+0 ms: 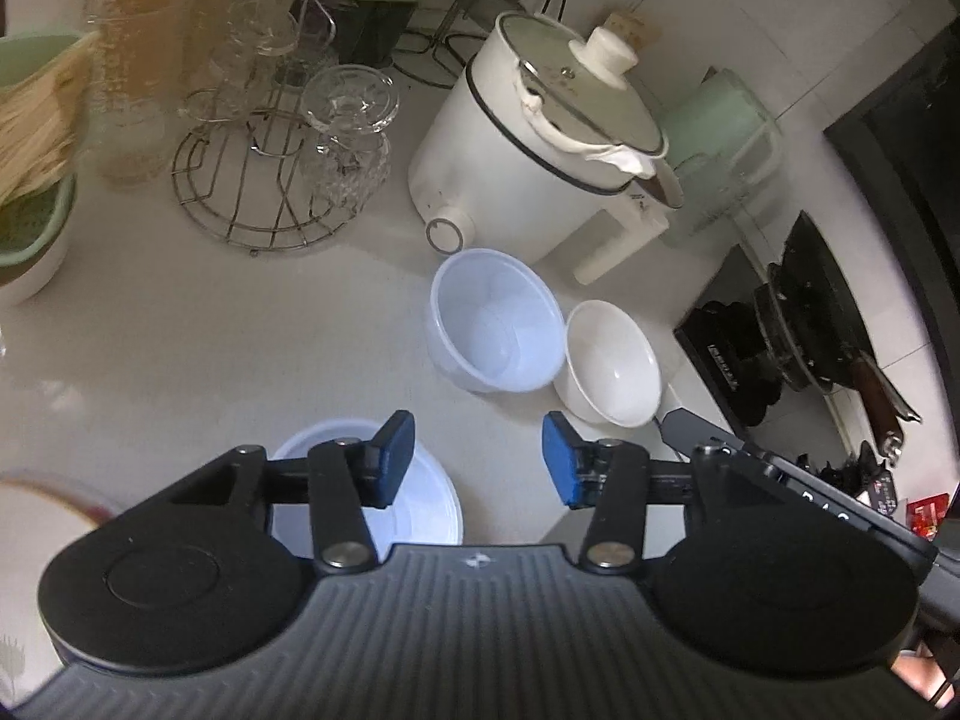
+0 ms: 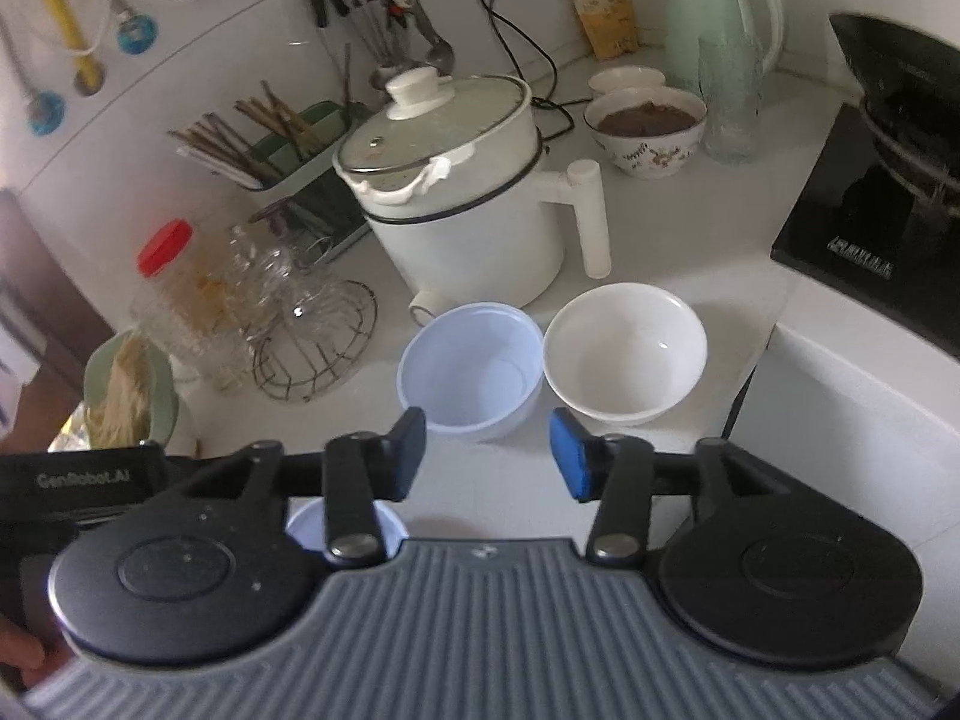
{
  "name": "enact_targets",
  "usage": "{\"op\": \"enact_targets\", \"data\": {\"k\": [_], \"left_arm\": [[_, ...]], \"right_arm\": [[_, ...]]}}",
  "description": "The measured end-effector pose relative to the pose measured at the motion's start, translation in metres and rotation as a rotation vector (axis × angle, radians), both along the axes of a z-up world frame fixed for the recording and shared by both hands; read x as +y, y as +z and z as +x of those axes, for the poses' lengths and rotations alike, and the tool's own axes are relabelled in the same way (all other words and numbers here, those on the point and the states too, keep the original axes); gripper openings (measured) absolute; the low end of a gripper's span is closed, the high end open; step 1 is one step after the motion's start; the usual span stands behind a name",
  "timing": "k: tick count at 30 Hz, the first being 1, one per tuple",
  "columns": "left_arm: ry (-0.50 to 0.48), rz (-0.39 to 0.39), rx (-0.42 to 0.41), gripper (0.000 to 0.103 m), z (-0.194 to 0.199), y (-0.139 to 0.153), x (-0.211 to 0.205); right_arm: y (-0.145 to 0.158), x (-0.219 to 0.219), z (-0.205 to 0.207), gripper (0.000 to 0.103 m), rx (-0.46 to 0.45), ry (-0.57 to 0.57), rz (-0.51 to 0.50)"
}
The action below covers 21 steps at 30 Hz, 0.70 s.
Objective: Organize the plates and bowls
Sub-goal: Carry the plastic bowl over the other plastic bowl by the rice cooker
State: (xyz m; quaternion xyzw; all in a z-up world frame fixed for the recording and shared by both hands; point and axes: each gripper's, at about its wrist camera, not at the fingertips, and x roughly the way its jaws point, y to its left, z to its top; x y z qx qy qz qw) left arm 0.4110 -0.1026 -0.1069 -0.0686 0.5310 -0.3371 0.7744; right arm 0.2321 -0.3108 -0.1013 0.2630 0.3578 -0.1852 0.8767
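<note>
Tools (image 1: 478, 459) (image 2: 489, 453) wide apart (both empty)

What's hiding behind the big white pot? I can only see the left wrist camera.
Observer: A flowered bowl full of something dark brown.
Operator: Are there more bowls back there?
Observer: Yes, a small white bowl sits just behind it.
Operator: Is the right gripper holding anything?
Observer: No. The right gripper is open and empty, hovering just in front of the pale plastic bowl.
</note>
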Motion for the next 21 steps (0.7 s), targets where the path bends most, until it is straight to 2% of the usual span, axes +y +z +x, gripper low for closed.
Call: {"op": "enact_targets", "data": {"k": [11,21], "left_arm": [[-0.056,0.106,0.03,0.053,0.059,-0.045,-0.063],[-0.093,0.172,0.037,0.051,0.099,-0.073,-0.104]], "right_arm": [[-0.055,-0.042,0.044,0.049,0.073,-0.052,0.213],[-0.092,-0.064,0.068,0.047,0.119,-0.084,0.343]]}}
